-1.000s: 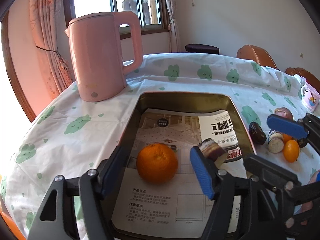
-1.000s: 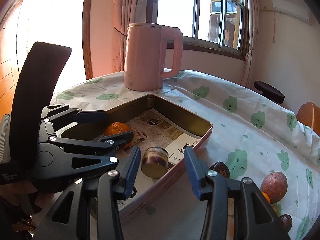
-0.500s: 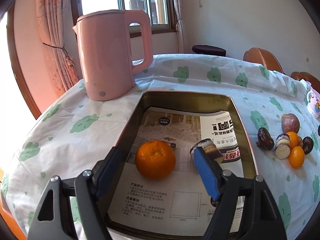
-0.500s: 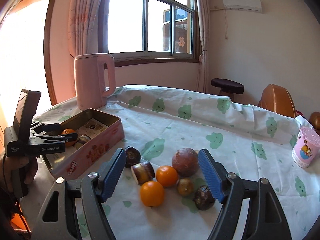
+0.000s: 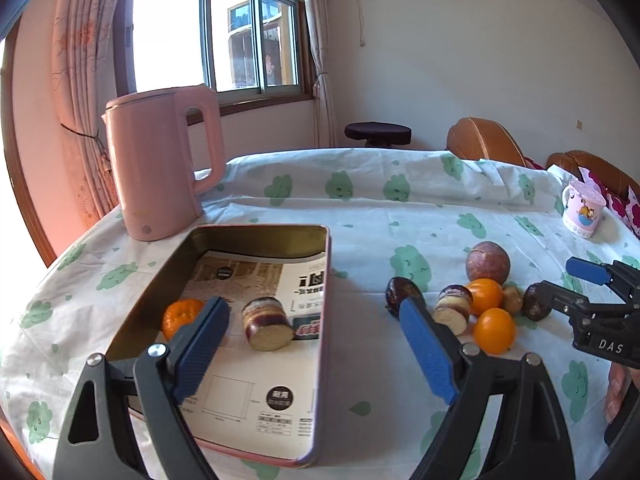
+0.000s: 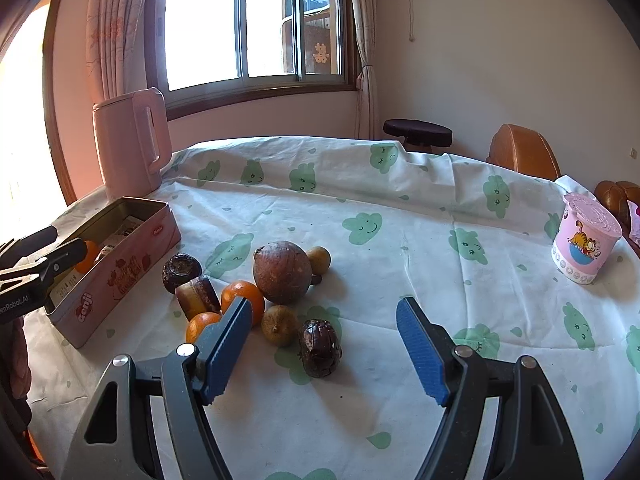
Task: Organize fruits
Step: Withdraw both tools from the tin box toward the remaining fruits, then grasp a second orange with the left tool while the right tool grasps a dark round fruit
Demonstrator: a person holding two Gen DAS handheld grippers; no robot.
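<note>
Readable lettering on the tin, a gripper, and the window

The pink tin (image 6: 120, 272) carries "genji" in white on its side wall. The right gripper (image 5: 600, 320) has "DAS" on its black body. The left gripper (image 6: 28, 276) shows "enRobot.AI", cut off at the frame edge. A red double-happiness paper sign (image 6: 320, 53) hangs on the window. The leaflet (image 5: 256, 320) lining the tin has Chinese print too small to read.

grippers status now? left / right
Left gripper: open, nothing held; jaws have just been opening, above the tin.
Right gripper: open, empty, jaws over the fruit pile after opening wider.
</note>
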